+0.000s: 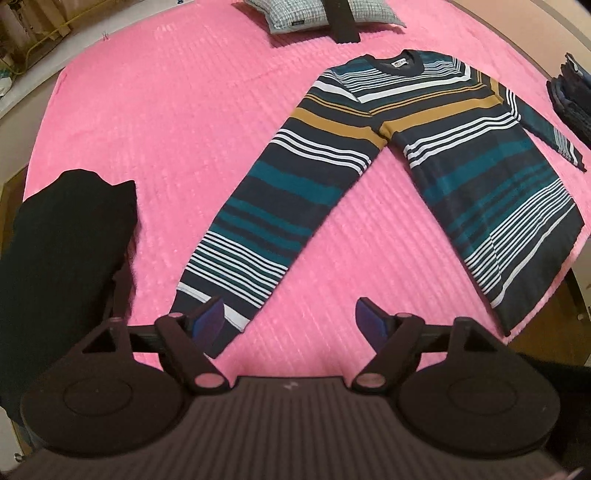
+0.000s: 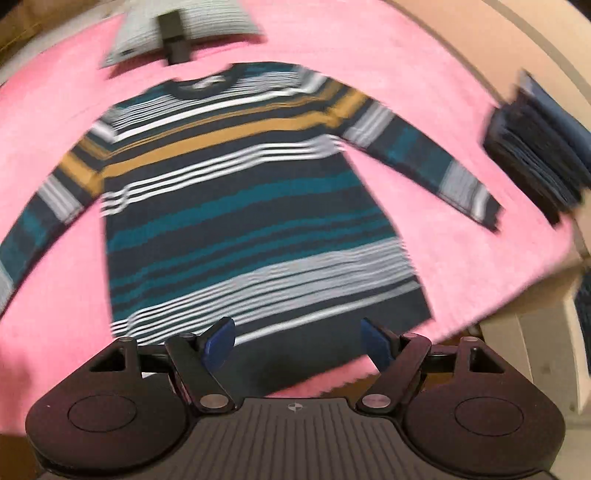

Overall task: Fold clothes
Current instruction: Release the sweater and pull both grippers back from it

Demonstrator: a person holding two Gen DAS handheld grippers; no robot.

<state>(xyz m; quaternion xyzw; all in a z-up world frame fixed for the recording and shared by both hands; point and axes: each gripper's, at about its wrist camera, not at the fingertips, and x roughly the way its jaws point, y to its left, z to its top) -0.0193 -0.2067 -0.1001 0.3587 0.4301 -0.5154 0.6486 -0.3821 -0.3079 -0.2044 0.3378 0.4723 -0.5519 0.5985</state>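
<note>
A striped sweater (image 2: 251,206) lies spread flat, front up, on a pink bedspread (image 1: 147,122), sleeves angled outward. Around it: a checked pillow (image 1: 295,14) with a dark strip across it beyond the collar, a black garment (image 1: 62,236) heaped at the bed's left edge, and a stack of folded dark blue clothes (image 2: 543,155) at the right edge. The left gripper (image 1: 290,319) hovers above a sleeve cuff, the right gripper (image 2: 299,341) above the hem; both jaws stand spread, gripping nothing.
</note>
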